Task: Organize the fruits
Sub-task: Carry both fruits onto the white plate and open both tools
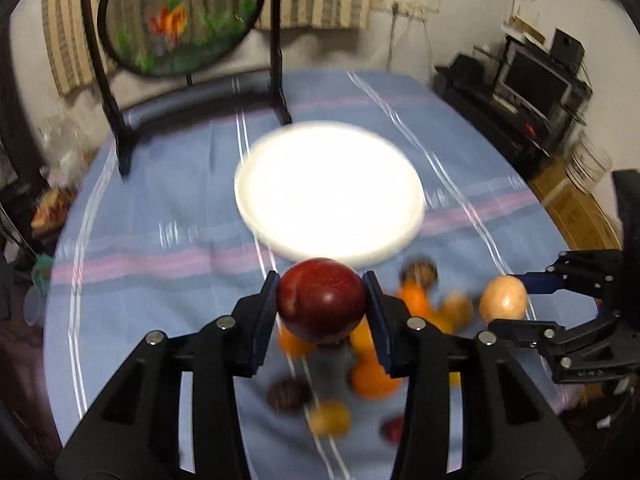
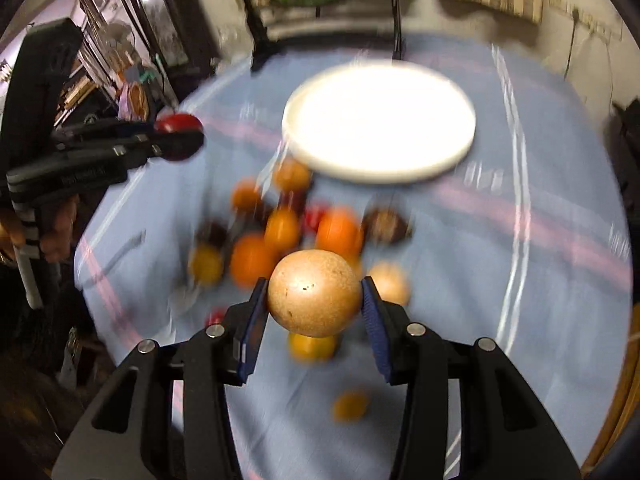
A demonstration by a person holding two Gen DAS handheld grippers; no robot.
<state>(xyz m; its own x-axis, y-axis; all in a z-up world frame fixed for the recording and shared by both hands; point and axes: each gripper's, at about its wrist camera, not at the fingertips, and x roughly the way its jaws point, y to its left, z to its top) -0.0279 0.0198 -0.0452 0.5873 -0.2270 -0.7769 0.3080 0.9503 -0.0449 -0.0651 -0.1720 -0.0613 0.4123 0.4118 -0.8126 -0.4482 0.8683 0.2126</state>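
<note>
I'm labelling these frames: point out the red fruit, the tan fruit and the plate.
red fruit (image 1: 322, 300), left wrist view, front face
tan fruit (image 2: 314, 294), right wrist view, front face
plate (image 1: 256, 216), left wrist view, near-left rim

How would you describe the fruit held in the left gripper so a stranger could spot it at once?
Find the white plate on the blue tablecloth. Just in front of it, above the pile of loose fruit, the left gripper holds a plum between its fingers. It is dark red and glossy, unlike the tan fruit in the right gripper.

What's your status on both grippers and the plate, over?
Left gripper shut on red fruit. Right gripper shut on tan fruit. White plate bare, path clear. Loose fruit pile on the cloth.
</note>
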